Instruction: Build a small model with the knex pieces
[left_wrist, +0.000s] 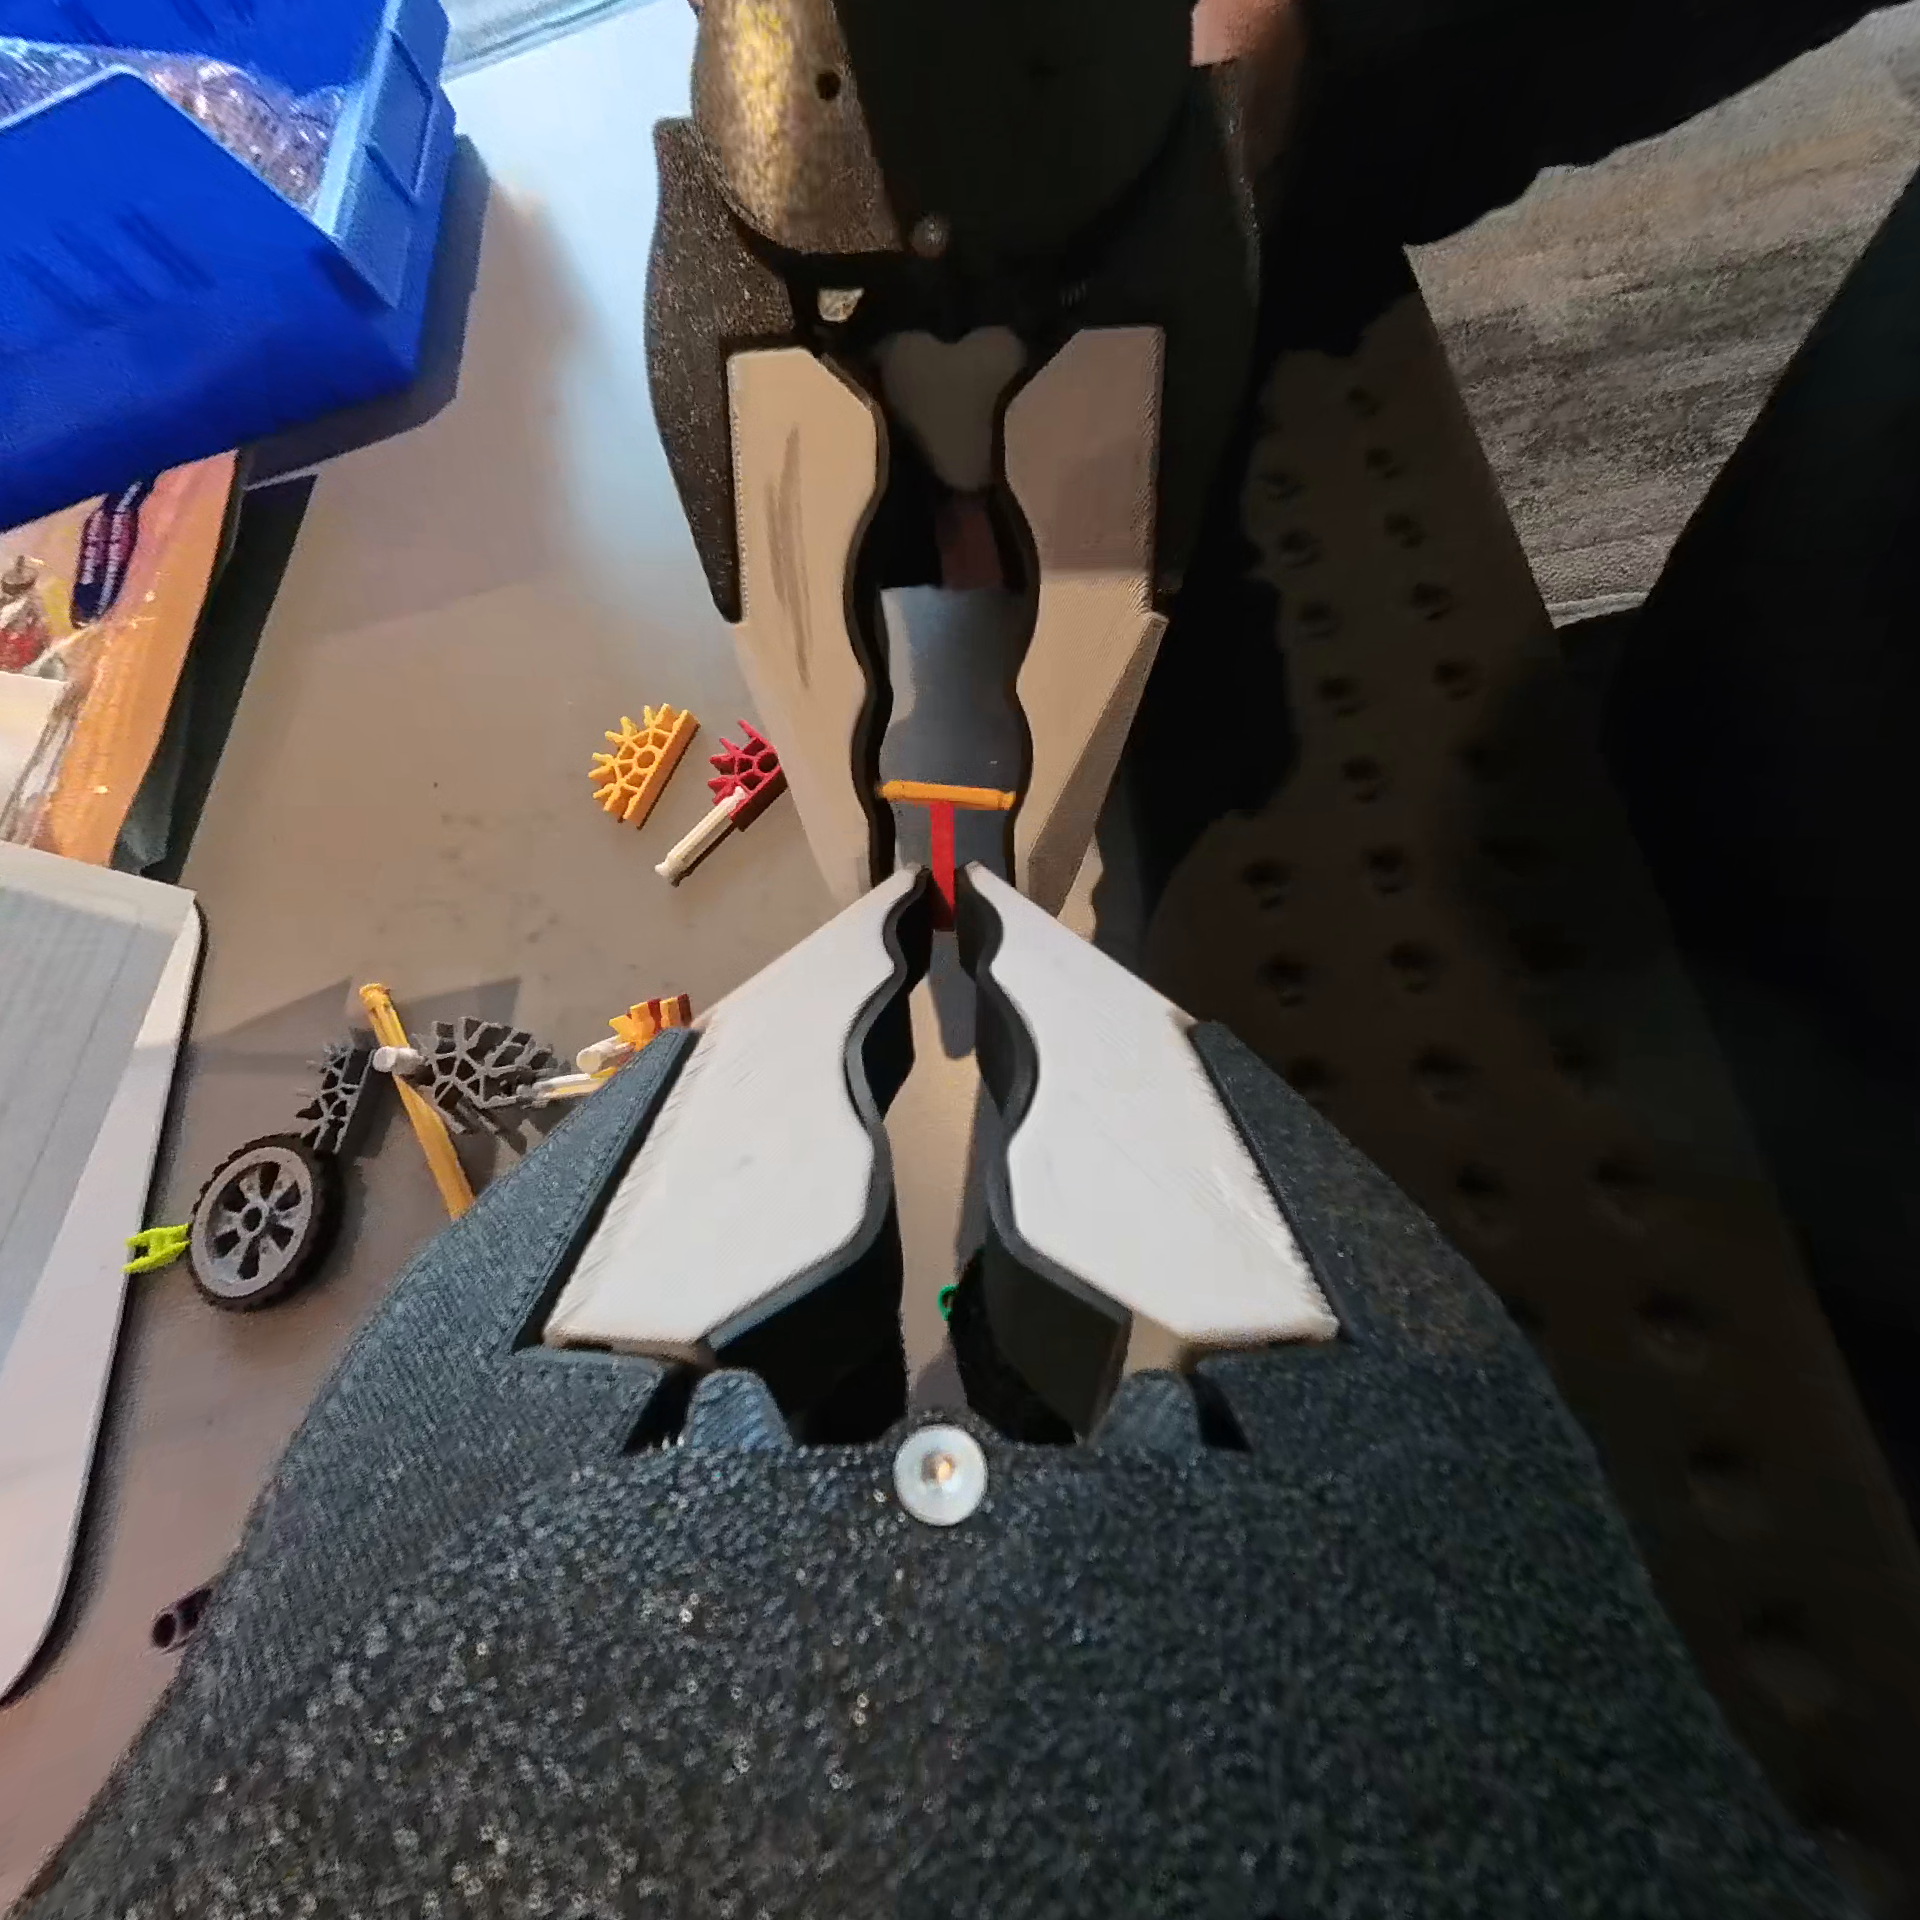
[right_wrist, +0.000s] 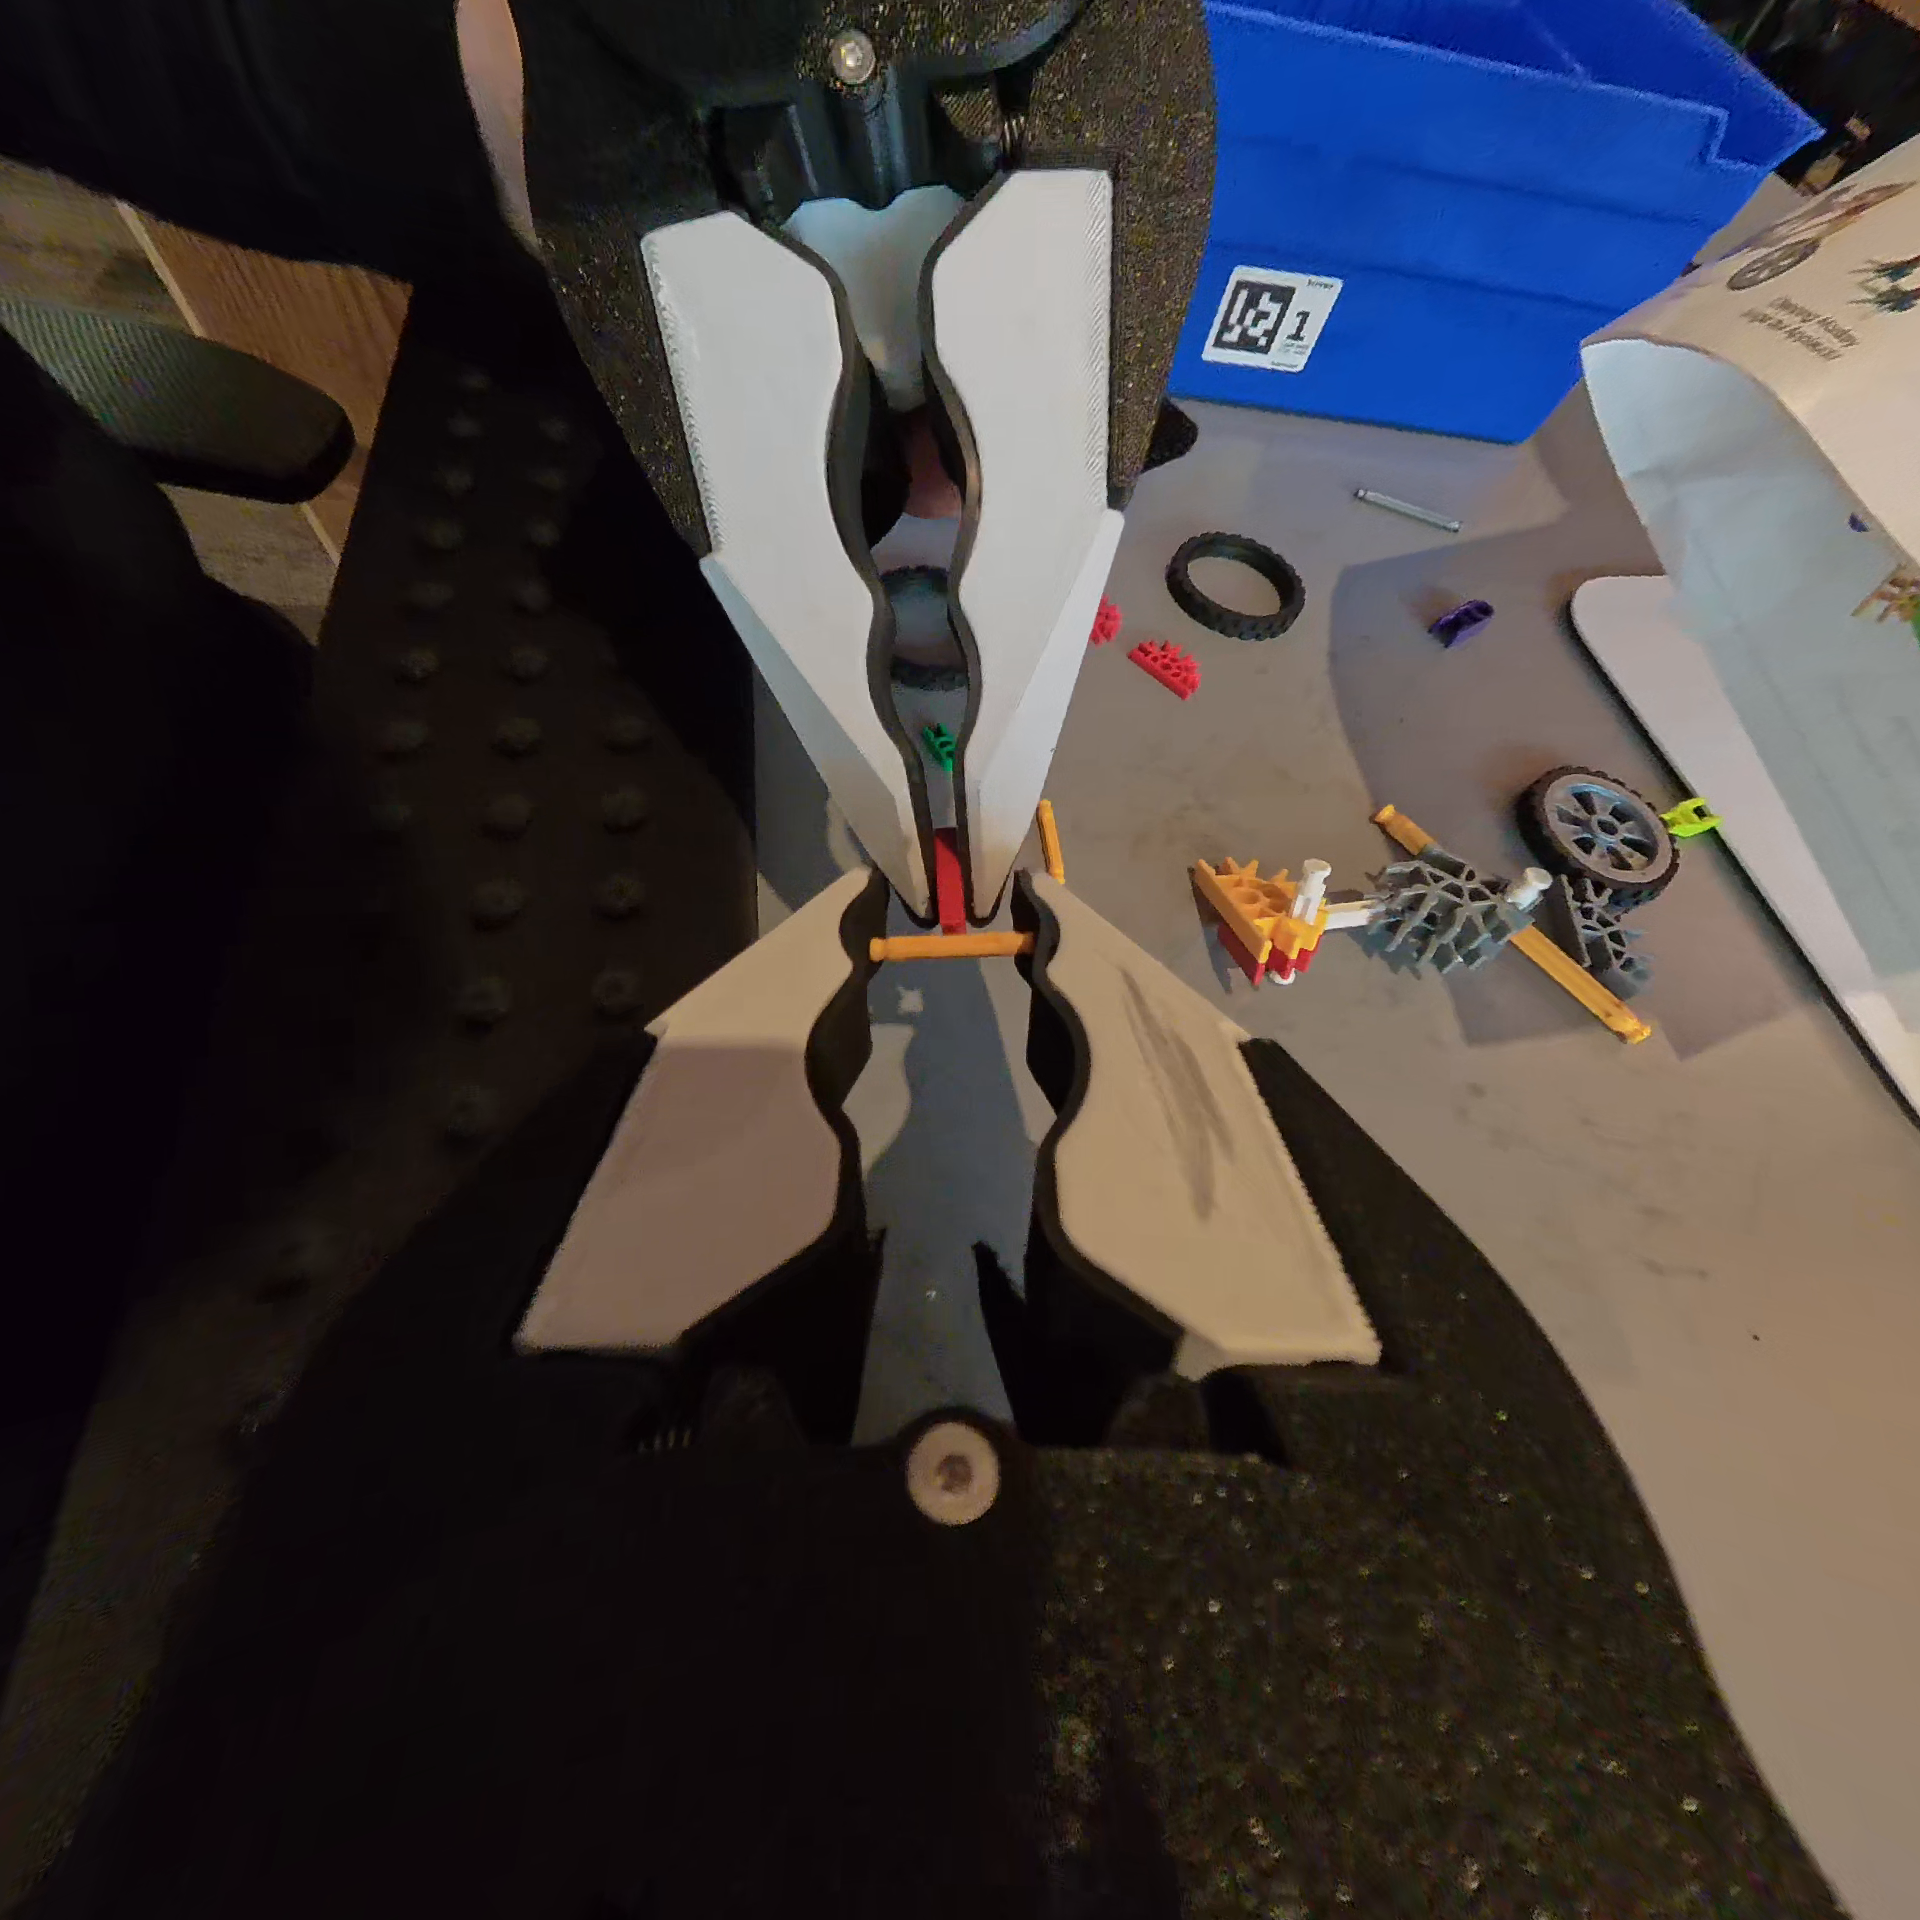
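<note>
My two grippers face each other tip to tip above a grey table (right_wrist: 1351, 1195). My left gripper (left_wrist: 943, 883) is shut on a small red piece (left_wrist: 943, 868); it also shows in the right wrist view (right_wrist: 951, 896), coming from the top with the red piece (right_wrist: 948, 878). My right gripper (right_wrist: 951, 925) is shut on a short orange rod (right_wrist: 951, 947) held crosswise, end to end between its fingertips. It also shows in the left wrist view (left_wrist: 945, 805) with the orange rod (left_wrist: 945, 796). The red piece meets the rod's middle in a T shape.
A part-built toy of grey connectors, a yellow rod and a wheel (right_wrist: 1600, 826) lies on the table (left_wrist: 457, 1070). Loose yellow (left_wrist: 642, 764) and red (right_wrist: 1164, 665) connectors, a black tyre (right_wrist: 1234, 587), a blue bin (right_wrist: 1455, 208) and white printed paper (right_wrist: 1766, 520) are near. A black dotted surface (left_wrist: 1403, 831) borders the table. The wheel (right_wrist: 1600, 826) is about equally far from each gripper, around 20 cm. Seen from the left wrist view (left_wrist: 260, 1220) as well.
</note>
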